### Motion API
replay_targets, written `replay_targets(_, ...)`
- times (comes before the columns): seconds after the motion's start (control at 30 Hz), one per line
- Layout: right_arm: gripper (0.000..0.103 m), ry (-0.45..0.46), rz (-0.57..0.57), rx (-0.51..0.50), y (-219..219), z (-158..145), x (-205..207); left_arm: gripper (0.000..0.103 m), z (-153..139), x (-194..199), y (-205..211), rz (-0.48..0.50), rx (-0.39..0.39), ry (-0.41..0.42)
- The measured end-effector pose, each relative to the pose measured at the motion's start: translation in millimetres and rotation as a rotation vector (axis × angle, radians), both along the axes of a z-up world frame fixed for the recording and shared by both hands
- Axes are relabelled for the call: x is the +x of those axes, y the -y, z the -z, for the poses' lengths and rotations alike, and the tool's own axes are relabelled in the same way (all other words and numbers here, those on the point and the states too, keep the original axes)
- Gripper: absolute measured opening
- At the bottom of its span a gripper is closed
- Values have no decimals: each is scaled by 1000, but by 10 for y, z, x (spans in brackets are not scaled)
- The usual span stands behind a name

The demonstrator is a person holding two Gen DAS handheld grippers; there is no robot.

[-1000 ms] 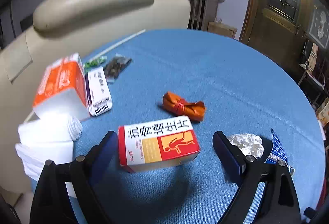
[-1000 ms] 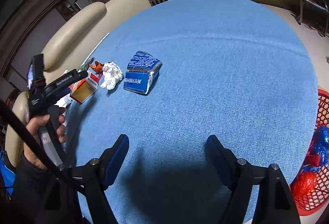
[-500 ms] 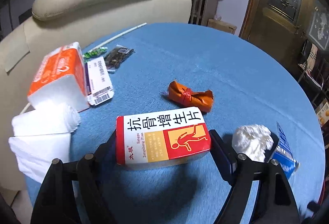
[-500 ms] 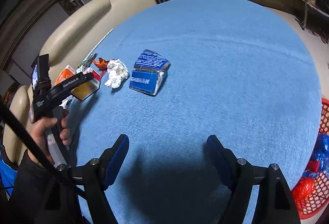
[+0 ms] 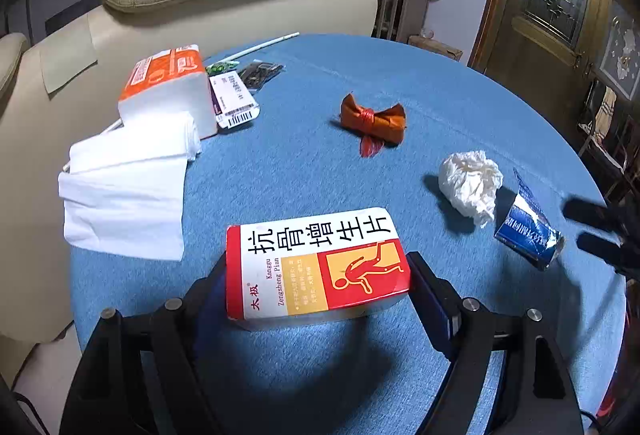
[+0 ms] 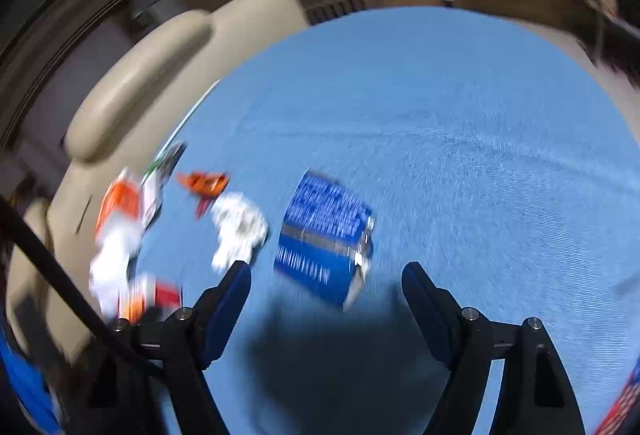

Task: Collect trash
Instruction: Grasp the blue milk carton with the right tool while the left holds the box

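1. The left gripper (image 5: 316, 275) is clamped on a medicine box (image 5: 316, 263), one finger pressed to each short end, the box filling the gap between them.
2. The box is a flat carton with a white upper band, a red strip at its left end, a yellow panel and a red panel showing a yellow stick figure with red joint dots.
3. Its large black characters read 抗骨增生片; smaller print reads "Kanggu Zengsheng Pian" and 太极. The fine print on the yellow panel is too small to read.
4. Ahead and right of the left gripper lies a crumpled white tissue (image 5: 472, 185), and just beside it, further right, a crushed blue carton (image 5: 528, 231) with white lettering that cannot be read.
5. Straight ahead, well beyond the box, sits an orange wrapper (image 5: 372, 117) knotted into a bow shape.
6. Ahead and left are an orange-and-white tissue pack (image 5: 168, 87) with loose white tissues (image 5: 124, 187) in front of it, and a white label with a barcode (image 5: 234, 99) touching the pack's right side.
7. The right gripper (image 6: 326, 283) stands wide apart with nothing between its fingers; its view is motion-blurred.
8. The crushed blue carton lies just ahead of the right gripper, between the lines of its two fingers, on the blue tablecloth (image 6: 480, 155). The tissue is ahead to its left.
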State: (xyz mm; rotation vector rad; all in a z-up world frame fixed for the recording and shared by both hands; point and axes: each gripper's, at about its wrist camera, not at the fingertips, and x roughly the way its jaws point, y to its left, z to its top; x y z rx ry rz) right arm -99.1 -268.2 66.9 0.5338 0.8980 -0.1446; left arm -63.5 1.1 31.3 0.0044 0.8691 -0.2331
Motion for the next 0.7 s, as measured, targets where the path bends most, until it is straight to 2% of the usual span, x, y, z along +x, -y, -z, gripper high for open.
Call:
replay_targets(0.1, 81, -48, 62, 28, -7, 99, 250, 83, -7, -8, -36, -4, -3, 1)
replay_targets(0.2, 81, -79, 74, 20, -105, 171, 429, 83, -1, -1, -30, -1, 2, 1)
replay_targets(0.33, 80, -118, 69, -73, -230, 239, 611, 83, 4, -9, -19, 3, 8, 2)
replay_targets(0.37, 73, -127, 46, -101, -272, 242, 644, 83, 1, -7, -19, 4, 8, 1)
replay_targets(0.4, 72, -133, 25, -129, -305, 242, 659, 83, 1, -8, -21, 4, 6, 1)
replay_targets(0.5, 71, -128, -7, -124, -295, 249, 604, 83, 1, -15, -18, 4, 8, 2)
replay_targets(0.7, 71, -99, 20, -99, -126, 186, 227, 83, -23, -100, 22, 19, 7, -2)
